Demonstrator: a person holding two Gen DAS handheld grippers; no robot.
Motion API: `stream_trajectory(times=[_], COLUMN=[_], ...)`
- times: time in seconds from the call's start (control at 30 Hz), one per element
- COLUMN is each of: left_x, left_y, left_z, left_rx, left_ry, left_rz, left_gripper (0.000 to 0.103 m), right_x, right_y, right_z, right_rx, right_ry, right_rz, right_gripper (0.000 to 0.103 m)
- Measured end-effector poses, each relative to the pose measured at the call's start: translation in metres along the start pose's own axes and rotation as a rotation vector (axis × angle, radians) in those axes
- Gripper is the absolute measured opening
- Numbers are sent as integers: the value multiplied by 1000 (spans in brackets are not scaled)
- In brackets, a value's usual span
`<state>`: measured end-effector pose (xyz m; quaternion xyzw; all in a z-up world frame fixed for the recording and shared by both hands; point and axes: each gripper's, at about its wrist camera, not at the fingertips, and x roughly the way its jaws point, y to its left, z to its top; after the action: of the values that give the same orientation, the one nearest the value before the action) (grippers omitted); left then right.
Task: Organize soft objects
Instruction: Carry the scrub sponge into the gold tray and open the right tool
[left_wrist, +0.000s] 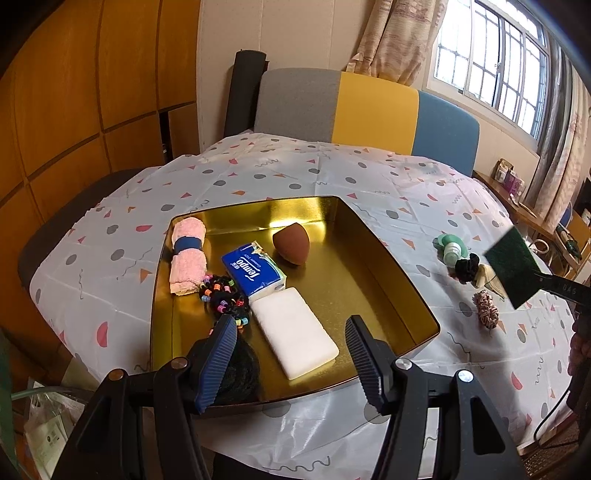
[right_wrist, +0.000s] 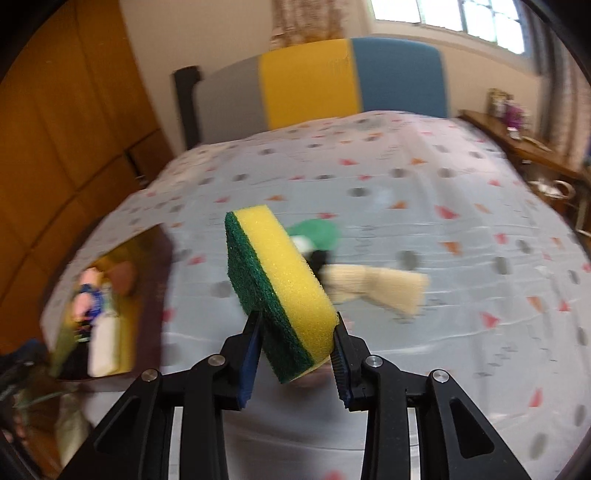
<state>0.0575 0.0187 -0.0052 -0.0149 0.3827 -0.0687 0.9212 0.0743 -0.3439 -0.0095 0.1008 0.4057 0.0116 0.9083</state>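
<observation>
A gold tray (left_wrist: 391, 258) on the table holds a rolled pink towel (left_wrist: 186, 258), a blue tissue pack (left_wrist: 255, 271), a brown makeup sponge (left_wrist: 291, 243), a white sponge block (left_wrist: 295, 330), beaded hair ties (left_wrist: 223, 293) and a dark hair bundle (left_wrist: 240, 373). My left gripper (left_wrist: 291, 326) is open and empty over the tray's near edge. My right gripper (right_wrist: 299, 321) is shut on a yellow and green scouring sponge (right_wrist: 280, 288), held above the table right of the tray (right_wrist: 110, 295); its green side shows in the left wrist view (left_wrist: 513, 266).
On the cloth right of the tray lie a green and white bottle (left_wrist: 450, 249), a black scrunchie (left_wrist: 467, 267), a cream cloth piece (right_wrist: 376, 288) and a brown scrunchie (left_wrist: 487, 310). A grey, yellow and blue chair back (left_wrist: 369, 107) stands behind the table.
</observation>
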Motion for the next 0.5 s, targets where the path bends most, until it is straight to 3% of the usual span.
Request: stream_trajectory(times=[0.27, 0.5], left_x=[-2, -3], left_y=[10, 19], left_z=[-2, -4], left_rx=[-12, -31], left_ry=[-1, -3], left_rz=[12, 18], left_gripper=[62, 62], right_x=[29, 62], right_y=[102, 161], right_z=[2, -7], right_rx=[-96, -125], right_ry=[74, 151], right_rz=[222, 311], right_gripper=[35, 35])
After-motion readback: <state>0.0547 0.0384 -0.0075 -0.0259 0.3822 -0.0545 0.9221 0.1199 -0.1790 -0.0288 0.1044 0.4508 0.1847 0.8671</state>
